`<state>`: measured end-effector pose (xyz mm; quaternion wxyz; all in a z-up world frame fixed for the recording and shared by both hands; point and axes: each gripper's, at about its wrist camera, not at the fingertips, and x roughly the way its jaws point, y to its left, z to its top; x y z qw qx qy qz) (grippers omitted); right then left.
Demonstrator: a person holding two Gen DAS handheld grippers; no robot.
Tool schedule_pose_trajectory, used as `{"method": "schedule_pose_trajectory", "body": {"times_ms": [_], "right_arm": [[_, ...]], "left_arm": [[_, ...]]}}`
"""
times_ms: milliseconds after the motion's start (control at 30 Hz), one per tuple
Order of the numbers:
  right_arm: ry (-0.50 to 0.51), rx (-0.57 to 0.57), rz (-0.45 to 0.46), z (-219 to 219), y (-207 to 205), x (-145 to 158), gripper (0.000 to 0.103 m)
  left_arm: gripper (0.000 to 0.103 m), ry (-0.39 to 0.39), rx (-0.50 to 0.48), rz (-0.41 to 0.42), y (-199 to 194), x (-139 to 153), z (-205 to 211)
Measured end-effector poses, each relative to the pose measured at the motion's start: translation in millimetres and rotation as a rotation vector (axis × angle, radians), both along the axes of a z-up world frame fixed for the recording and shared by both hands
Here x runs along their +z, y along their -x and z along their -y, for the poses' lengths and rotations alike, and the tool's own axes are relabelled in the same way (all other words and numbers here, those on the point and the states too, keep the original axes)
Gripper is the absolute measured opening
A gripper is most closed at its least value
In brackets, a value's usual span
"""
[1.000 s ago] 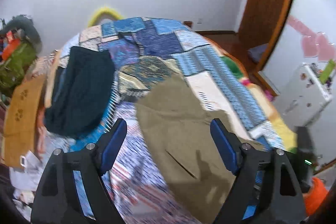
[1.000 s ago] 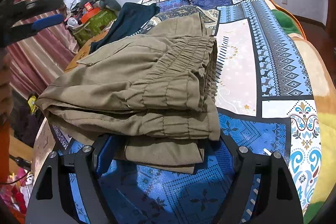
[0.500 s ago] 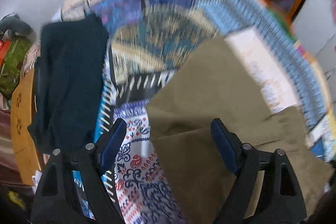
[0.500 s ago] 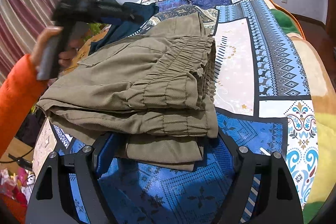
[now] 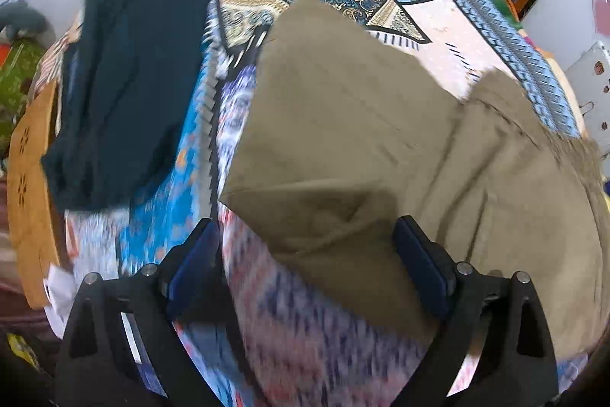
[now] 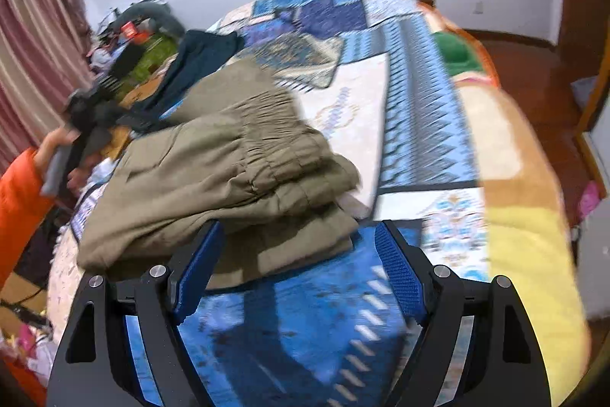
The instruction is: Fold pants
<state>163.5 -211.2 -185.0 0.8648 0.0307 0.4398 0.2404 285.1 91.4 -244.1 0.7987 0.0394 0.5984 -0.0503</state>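
Note:
The olive-green pants (image 5: pixel 362 140) lie folded in a thick stack on the patterned bed cover; they also show in the right wrist view (image 6: pixel 228 163) with the elastic waistband on top. My left gripper (image 5: pixel 305 246) is open and empty, low over the near folded corner of the pants. My right gripper (image 6: pixel 297 254) is open and empty, just in front of the stack's near edge, apart from it. The left gripper and the hand holding it (image 6: pixel 87 124) appear at the left of the right wrist view.
A dark teal garment (image 5: pixel 122 82) lies on the bed left of the pants. A wooden board (image 5: pixel 26 185) is at the bed's left edge. Clutter (image 6: pixel 133 33) and a curtain (image 6: pixel 34 56) stand at the left; a wooden floor (image 6: pixel 533 71) is to the right.
My left gripper has come down toward the pants' near corner. My right gripper has pulled back and lifted away from the stack. Both stay open.

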Motion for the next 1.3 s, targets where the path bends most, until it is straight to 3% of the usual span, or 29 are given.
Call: {"method": "schedule_pose_trajectory", "body": {"times_ms": [233, 433, 533, 633, 800, 933, 1033, 1100, 1200, 1300], "right_arm": [[-0.042, -0.041, 0.072, 14, 4, 25, 0.079], [-0.102, 0.005, 0.072, -7, 0, 21, 0.078], [-0.125, 0.048, 0.014, -25, -3, 5, 0.064], [-0.067, 0.095, -0.034, -45, -6, -15, 0.053], [-0.034, 0.115, -0.038, -49, -2, -26, 0.050], [-0.024, 0.124, -0.040, -49, -2, -26, 0.049], [-0.013, 0.130, -0.032, -51, 0, -26, 0.049], [-0.017, 0.127, -0.033, -50, 0, -27, 0.049], [-0.026, 0.124, -0.037, -48, 1, -28, 0.049], [-0.018, 0.125, -0.035, -49, 2, -25, 0.049]], "left_arm": [[0.094, 0.090, 0.009, 0.049, 65, 18, 14], [0.094, 0.195, 0.048, 0.080, 91, 26, 28], [0.094, 0.162, 0.038, 0.125, 99, 32, 35], [0.091, 0.161, 0.046, 0.155, 101, 39, 32], [0.090, 0.140, 0.093, 0.233, 105, 54, 11], [0.086, 0.084, 0.115, 0.191, 103, 40, -2], [0.085, 0.088, 0.122, 0.195, 111, 34, -12], [0.085, 0.018, 0.146, 0.217, 119, 36, -20], [0.083, 0.034, 0.175, 0.201, 129, 35, -37], [0.077, -0.061, 0.198, 0.216, 132, 43, -46]]}}
